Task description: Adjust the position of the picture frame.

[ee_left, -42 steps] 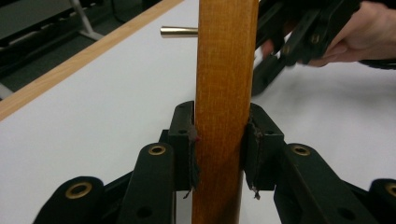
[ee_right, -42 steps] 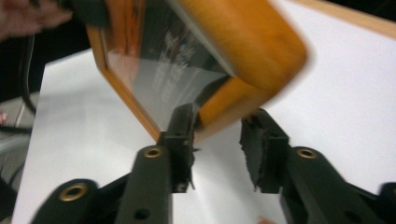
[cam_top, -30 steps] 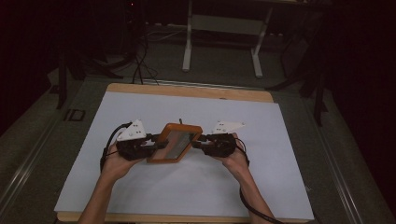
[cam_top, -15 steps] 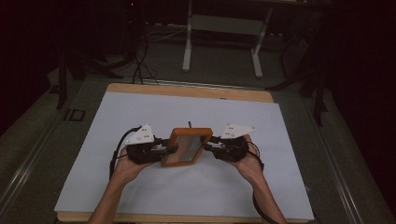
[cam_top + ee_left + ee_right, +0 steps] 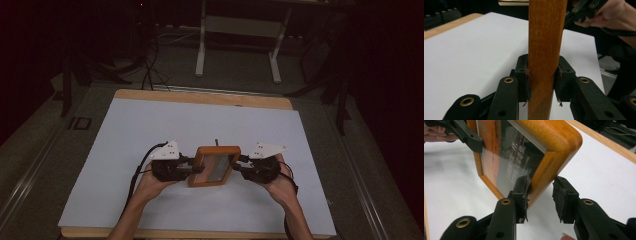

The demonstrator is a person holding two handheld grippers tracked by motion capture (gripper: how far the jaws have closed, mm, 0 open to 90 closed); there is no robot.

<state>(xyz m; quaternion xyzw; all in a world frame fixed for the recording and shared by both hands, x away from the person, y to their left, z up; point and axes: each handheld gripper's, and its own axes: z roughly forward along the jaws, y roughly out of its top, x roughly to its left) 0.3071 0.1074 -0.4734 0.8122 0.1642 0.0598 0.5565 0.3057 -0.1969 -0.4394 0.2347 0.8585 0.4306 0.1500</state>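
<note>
While the left gripper (image 5: 541, 82) clamps the wooden picture frame (image 5: 214, 165) by its edge, low at centre of the high view over the white table (image 5: 150, 125), the right gripper (image 5: 540, 195) stands slightly apart, one pad touching.

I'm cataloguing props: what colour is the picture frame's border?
Warm orange-brown wood with visible grain on the frame; the right gripper view shows it best.
</note>
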